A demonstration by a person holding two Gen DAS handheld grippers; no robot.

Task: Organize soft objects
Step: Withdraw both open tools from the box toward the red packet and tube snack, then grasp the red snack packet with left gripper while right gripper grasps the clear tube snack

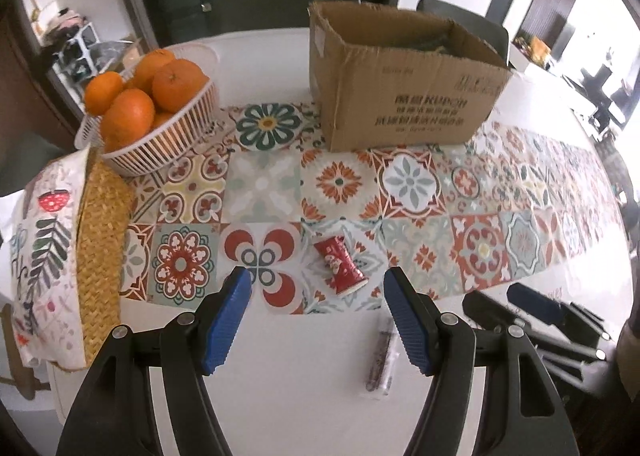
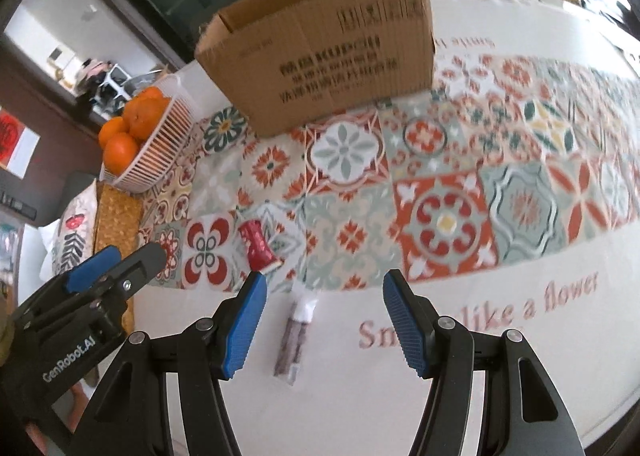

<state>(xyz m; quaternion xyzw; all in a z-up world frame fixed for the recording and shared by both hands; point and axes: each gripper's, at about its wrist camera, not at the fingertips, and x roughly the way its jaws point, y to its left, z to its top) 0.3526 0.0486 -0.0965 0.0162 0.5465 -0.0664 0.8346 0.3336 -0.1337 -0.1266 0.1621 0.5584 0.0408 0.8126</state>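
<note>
red packet: small soft pouch, red with white print, pale crimped end toward the grippers; lies flat on the patterned runner, near its front edge.
dark packet: slim, dark purplish with a clear crimped end; lies on bare white tabletop, just in front of the runner's edge, close to the red one but apart from it.
left gripper: jaws apart, nothing between the pads; hangs above the red packet, angled down.
right gripper: jaws apart, empty; dark packet sits in the gap below, not touched.
cardboard box: open top, on the far side of the runner, well apart from both packets.
orange basket: white slatted, full of oranges, far left on the runner.
woven tray: left edge of the tabletop, with a printed cushion leaning on it.
open room: clear runner between packets and box; bare white strip along the near edge, printed lettering on the right.
</note>
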